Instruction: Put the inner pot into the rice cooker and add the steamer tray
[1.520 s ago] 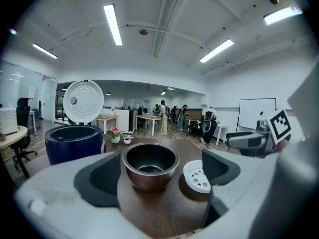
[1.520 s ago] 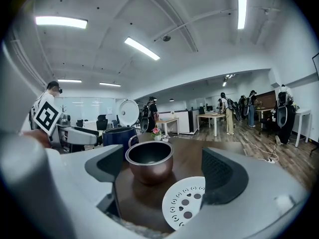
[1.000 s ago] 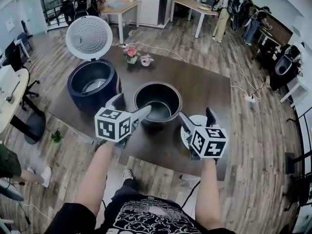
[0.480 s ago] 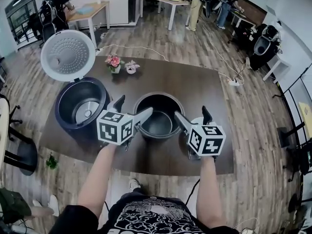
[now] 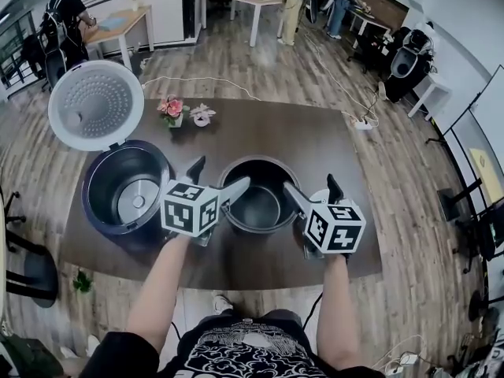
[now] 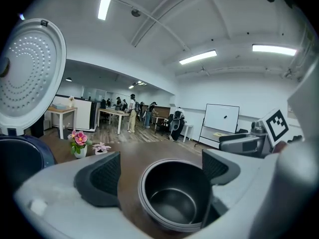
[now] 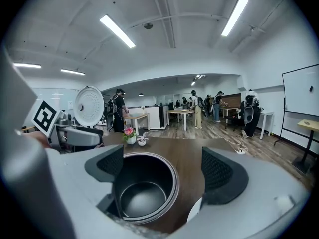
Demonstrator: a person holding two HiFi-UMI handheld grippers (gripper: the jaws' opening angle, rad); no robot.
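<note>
Head view: the rice cooker [image 5: 126,189] is standing at the left end of the dark table [image 5: 315,140], its lid [image 5: 96,105] swung up and back, the well inside holding nothing. The inner pot [image 5: 258,195] is sitting on the table just right of the cooker, apart from it, and it is also holding nothing. The left gripper [image 5: 216,178] is hovering at the pot's left rim and the right gripper [image 5: 315,191] at its right rim, each with its jaws spread wide. Behind the pot, bare tabletop is running back to a small pot of flowers [image 5: 172,109]. The table's right half is lying open, and the near edge is passing close under both grippers.

Left gripper view: the left gripper [image 6: 159,171] is gaping wide, gripping nothing. The pot [image 6: 174,198] is showing low between the two pads [image 6: 99,178]. Whether the right pad is touching the rim, I cannot tell. The cooker's lid [image 6: 27,73] is rising at the far left.

Right gripper view: the right gripper [image 7: 164,171] is likewise gaping wide and gripping nothing. The pot [image 7: 144,193] is lying toward its left pad, partly behind it. A white tray [image 7: 193,212] is peeking out low by the right pad, just beside the pot. Open table is stretching ahead.
</note>
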